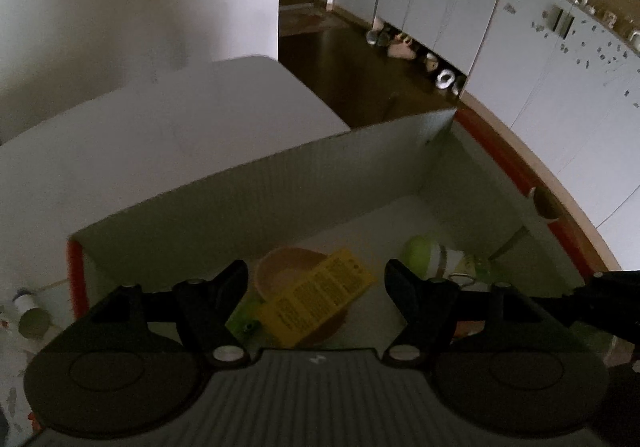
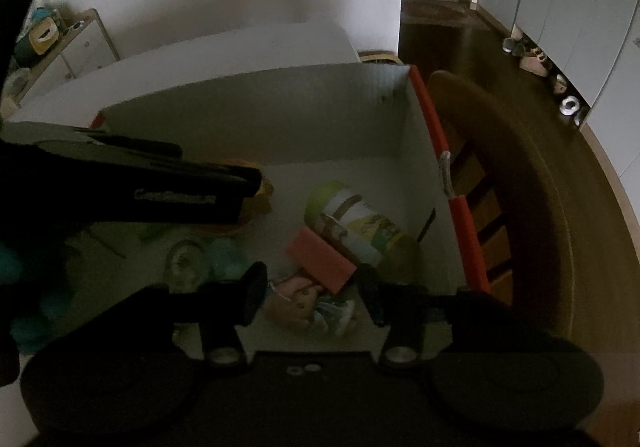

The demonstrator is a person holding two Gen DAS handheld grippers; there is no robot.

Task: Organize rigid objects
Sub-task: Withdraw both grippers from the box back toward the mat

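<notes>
Both tools hang over a white box with orange edges, on a table. Left tool is open wide, nothing between its fingers; below it lie a tan bowl and a yellow card resting across the bowl. Right tool has its jaws apart, nothing pinched; a doll lies on the box floor right under the gap, looks released, not held. Pink block sits at 12 o'clock from the doll, touching or just over it, and leans on a green-lid can lying on its side toward 1 o'clock. A glass and a teal thing sit at 9 o'clock from the doll. One more can stands outside the box, at 8 o'clock in the left view, still unsorted. Risks, as I judge them: the tools are close, left tool crosses the right view at 10 o'clock, so a clash is likely if both move in at once; the can could roll if the block gets bumped; the glass could tip if it is clipped; dim light makes a missed grasp likely.
</notes>
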